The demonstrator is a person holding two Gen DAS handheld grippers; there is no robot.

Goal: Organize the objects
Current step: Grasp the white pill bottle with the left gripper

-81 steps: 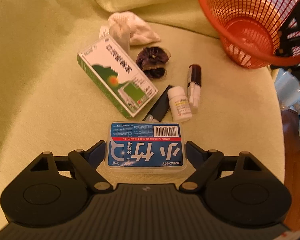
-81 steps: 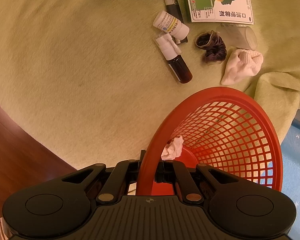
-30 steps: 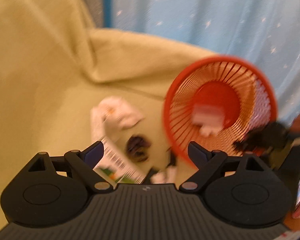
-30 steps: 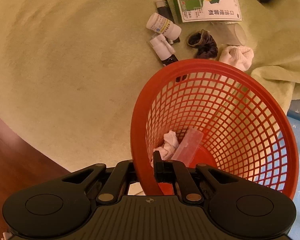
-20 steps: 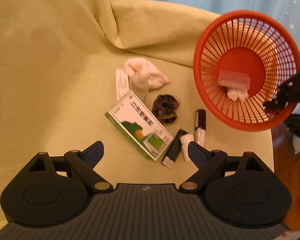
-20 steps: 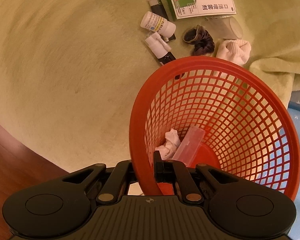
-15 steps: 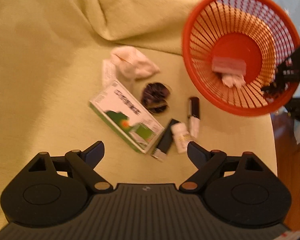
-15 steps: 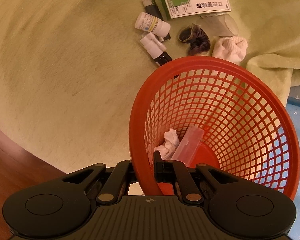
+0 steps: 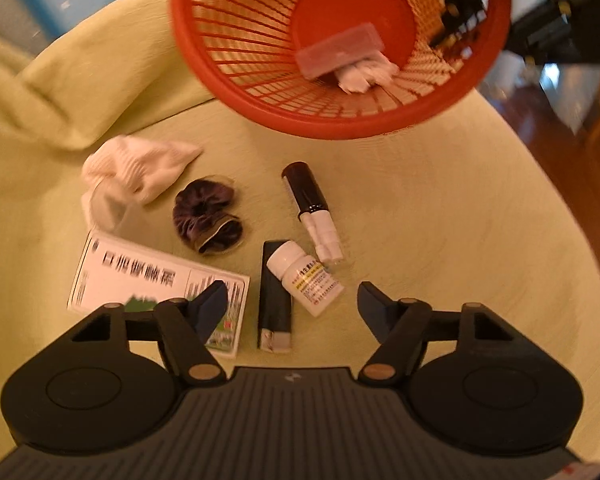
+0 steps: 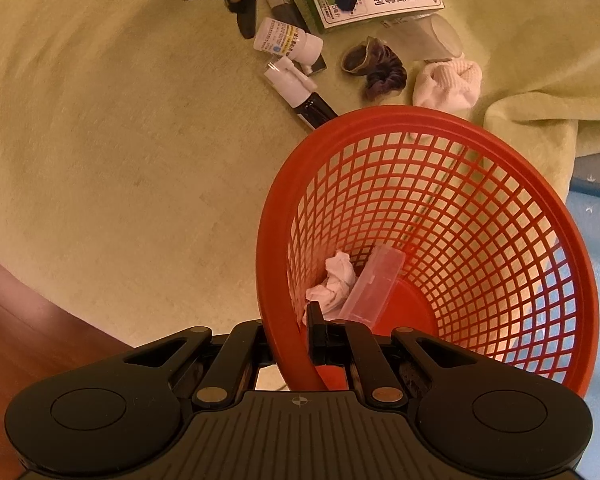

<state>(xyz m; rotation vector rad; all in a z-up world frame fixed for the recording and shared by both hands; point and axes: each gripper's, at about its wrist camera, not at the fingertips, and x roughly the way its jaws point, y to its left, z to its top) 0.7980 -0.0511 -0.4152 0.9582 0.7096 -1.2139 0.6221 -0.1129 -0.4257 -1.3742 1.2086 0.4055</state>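
1. Left wrist view: the left gripper, jaws spread and just closing with nothing pinched, hangs over a white pill bottle lying on a black flat lighter, beside a green-and-white medicine box.
2. Farther off lie a white sock, purple scrunchie and brown spray bottle.
3. Right wrist view alone shows the right gripper pinching the red mesh basket's rim; inside sit a clear plastic case and crumpled tissue.
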